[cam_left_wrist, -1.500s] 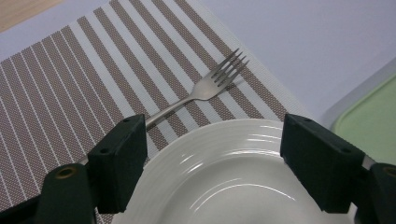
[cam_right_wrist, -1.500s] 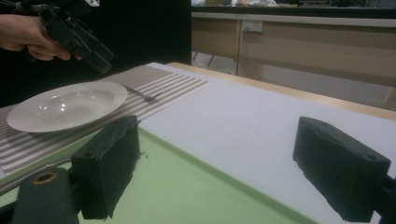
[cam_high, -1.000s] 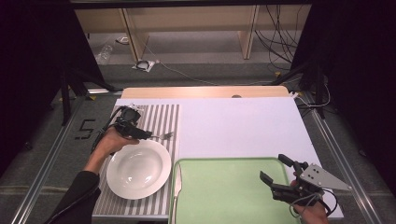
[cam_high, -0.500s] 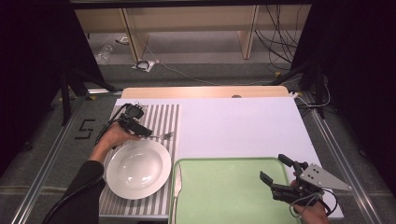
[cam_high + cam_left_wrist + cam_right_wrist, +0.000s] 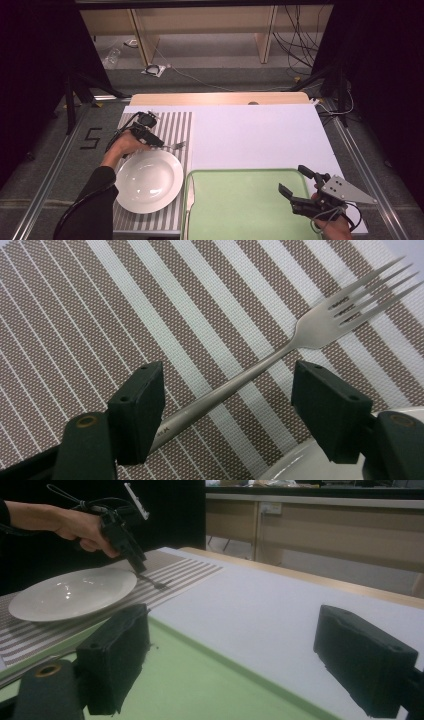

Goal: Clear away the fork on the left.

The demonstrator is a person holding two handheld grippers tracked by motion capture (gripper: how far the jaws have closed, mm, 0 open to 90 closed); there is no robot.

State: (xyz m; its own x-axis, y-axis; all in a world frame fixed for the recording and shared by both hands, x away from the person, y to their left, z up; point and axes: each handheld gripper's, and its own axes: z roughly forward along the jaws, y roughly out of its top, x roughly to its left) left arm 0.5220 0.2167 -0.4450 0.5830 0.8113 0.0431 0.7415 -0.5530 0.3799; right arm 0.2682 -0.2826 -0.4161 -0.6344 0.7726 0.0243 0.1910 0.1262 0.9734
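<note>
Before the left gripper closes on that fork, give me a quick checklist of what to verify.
1. Fork handle lies between the left gripper pads: ok.
2. Jaws have just been closing, but a gap shows at the far pad: not gripped yet.
3. Near pad touching the handle: cannot tell.
4. Fork lies flat on the striped placemat: ok.
5. White plate rim sits close beside one pad: watch it, not ok.
6. Right gripper open over the green tray, away from the fork: ok.
</note>
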